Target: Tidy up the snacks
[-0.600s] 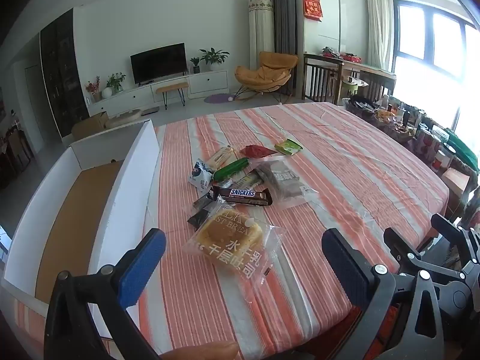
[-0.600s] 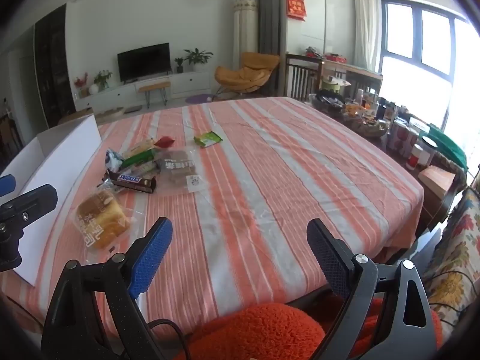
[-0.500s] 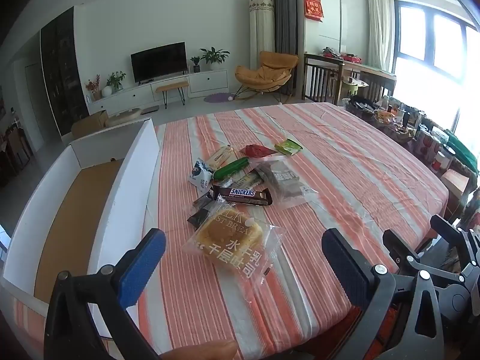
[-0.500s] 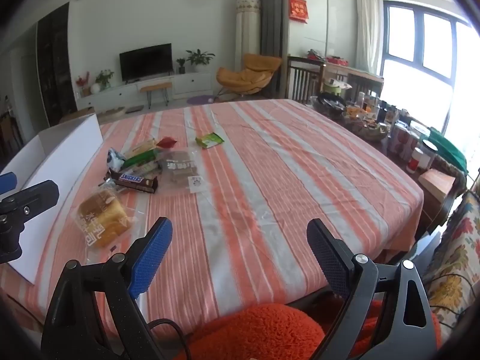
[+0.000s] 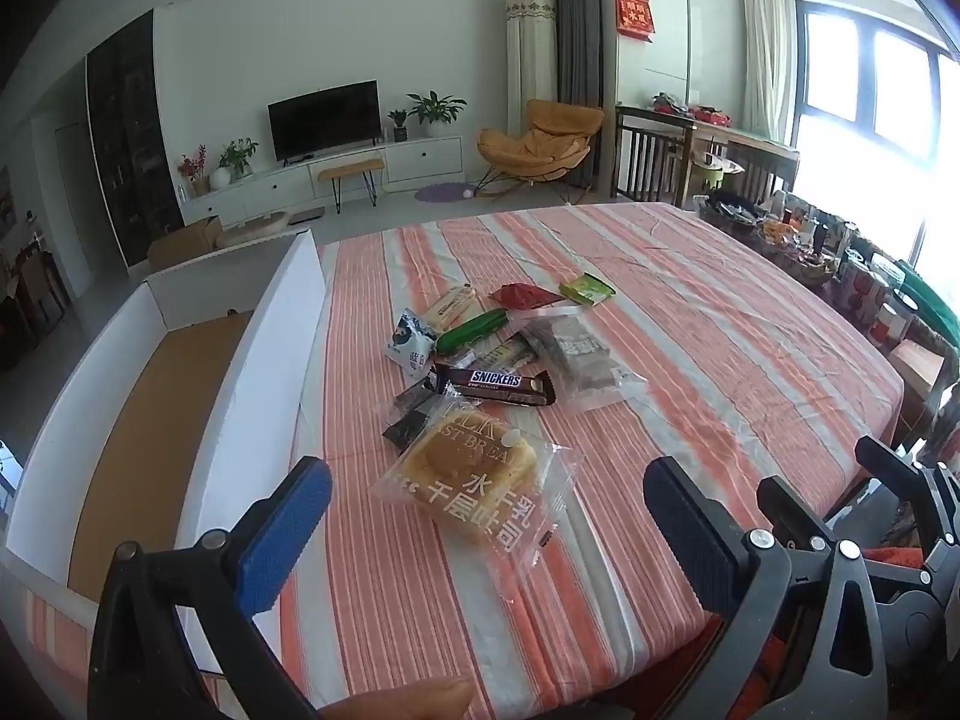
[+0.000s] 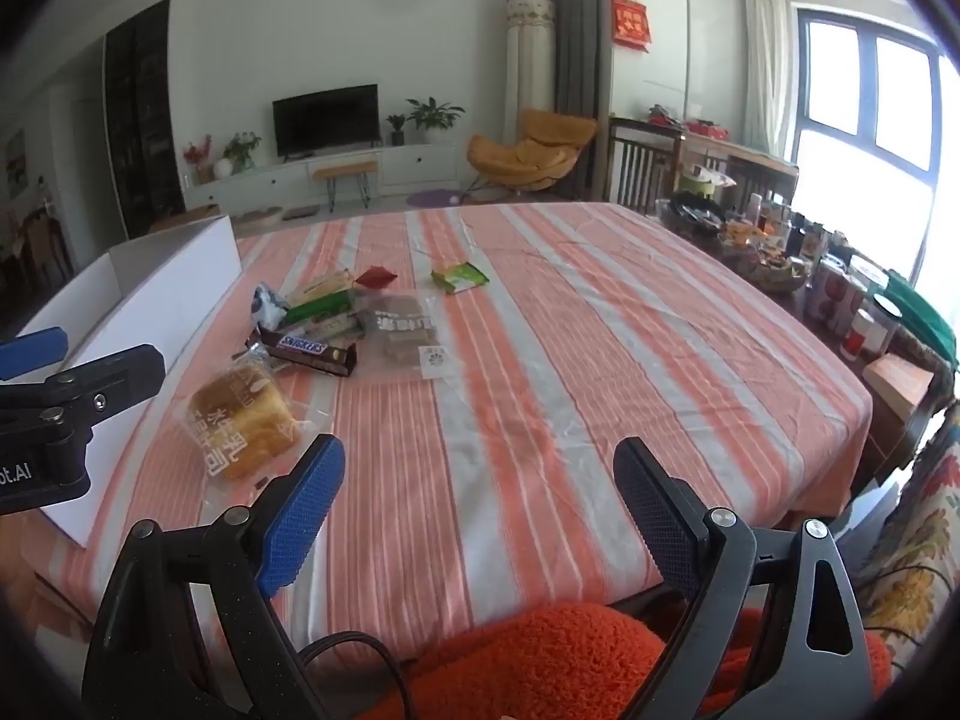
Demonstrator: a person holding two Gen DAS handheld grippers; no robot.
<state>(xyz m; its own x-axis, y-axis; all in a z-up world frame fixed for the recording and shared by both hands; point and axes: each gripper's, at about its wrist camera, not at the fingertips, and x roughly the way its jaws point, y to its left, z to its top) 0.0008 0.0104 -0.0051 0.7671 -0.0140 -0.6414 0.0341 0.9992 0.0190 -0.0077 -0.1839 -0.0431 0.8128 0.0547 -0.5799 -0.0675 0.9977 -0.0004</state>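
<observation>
In the left wrist view, a white box (image 5: 258, 372) with a brown floor fills the left of the frame, its long axis running from lower left up toward the middle top. Just right of it, on the striped surface (image 5: 690, 324), the snacks lie in a loose cluster at centre frame. Nearest the camera is a bagged bread (image 5: 474, 480), its long axis slanting from upper left to lower right. Above it a Snickers bar (image 5: 495, 384) lies almost crosswise, tipped slightly down to the right. A green bar (image 5: 471, 330) points up to the right, with a blue-and-white packet (image 5: 411, 342) to its left, a red packet (image 5: 522, 295) and a green packet (image 5: 587, 288) above, and a clear bag of dark biscuits (image 5: 579, 360) to the right.

The left gripper (image 5: 486, 531) hangs wide open over the near edge of the surface, holding nothing; the bread sits between and just beyond its fingers, untouched.

In the right wrist view, the right gripper (image 6: 480, 507) is likewise spread wide and empty above bare cloth at lower centre, with the snacks well off to its upper left.
</observation>
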